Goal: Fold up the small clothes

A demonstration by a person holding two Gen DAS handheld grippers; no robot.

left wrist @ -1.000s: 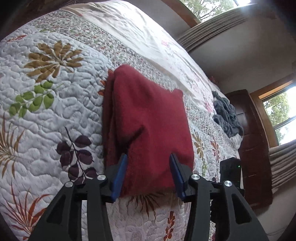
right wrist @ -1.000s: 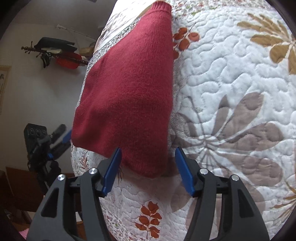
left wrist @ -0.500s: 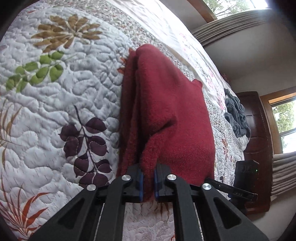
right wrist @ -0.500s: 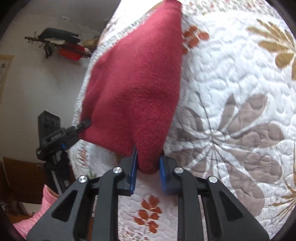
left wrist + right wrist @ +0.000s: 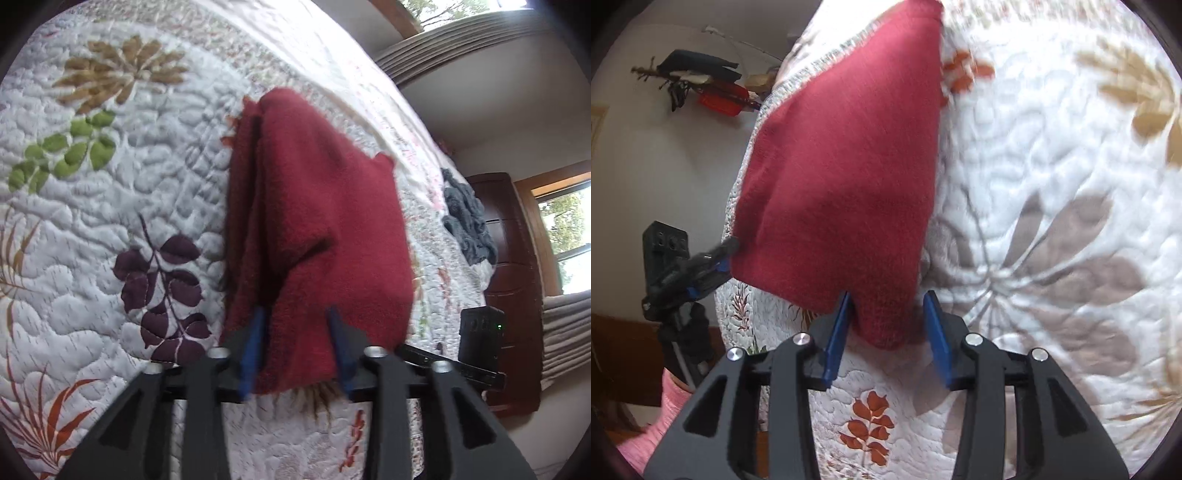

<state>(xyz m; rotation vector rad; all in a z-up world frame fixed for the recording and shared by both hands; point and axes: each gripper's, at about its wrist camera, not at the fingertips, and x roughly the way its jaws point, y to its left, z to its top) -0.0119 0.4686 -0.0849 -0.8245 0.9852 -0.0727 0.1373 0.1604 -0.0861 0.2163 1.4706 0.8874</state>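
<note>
Both my grippers, left gripper and right gripper, have just spread apart, releasing the folded red garment on the quilt; this piece looks done.

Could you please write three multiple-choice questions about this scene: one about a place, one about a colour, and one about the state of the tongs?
1. Where does the folded garment lie?
A. on the quilt
B. on a wooden chair
C. inside a drawer

2. What colour is the crumpled cloth further back on the bed?
A. yellow
B. grey
C. green

3. How do both tongs stand?
A. both clamped shut on the garment
B. one open, one shut
C. both open, with a garment corner between the pads

Answers:
1 A: leaf-patterned quilting surrounds the red garment on all sides.
2 B: the left wrist view shows a grey heap near the dark wooden furniture.
3 C: the left tongs and the right tongs each show a clear gap between the blue pads and the fabric.
</note>
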